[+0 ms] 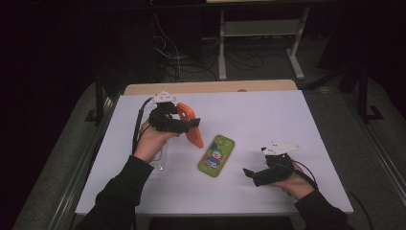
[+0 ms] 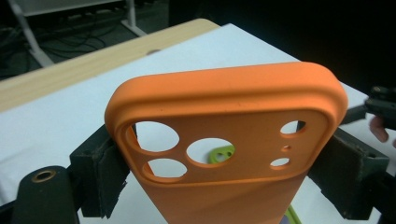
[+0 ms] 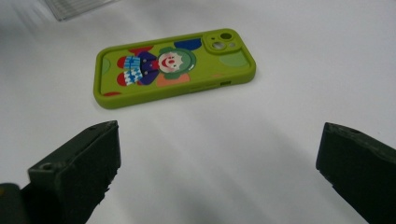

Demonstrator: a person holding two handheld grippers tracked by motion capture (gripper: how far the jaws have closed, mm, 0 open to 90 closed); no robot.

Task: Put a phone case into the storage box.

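Observation:
My left gripper [image 1: 191, 124] is raised above the white table sheet [image 1: 273, 120], shut across the width of an orange phone case [image 1: 191, 125]. In the left gripper view the case [image 2: 233, 116] stands upright between both pads, camera holes facing me. A green phone case with a clown picture [image 1: 217, 155] lies flat mid-table. My right gripper [image 1: 250, 173] rests low to the right of it, pointing toward it. In the right gripper view the jaws [image 3: 219, 158] stand wide apart with nothing between them, and the green case [image 3: 175, 65] lies ahead.
A clear plastic piece [image 1: 160, 159] lies on the sheet under my left wrist, seen too at the top left of the right gripper view [image 3: 74, 7]. A bare wooden strip [image 1: 210, 87] runs along the table's far edge. Cables and white frame legs [image 1: 222, 43] stand beyond.

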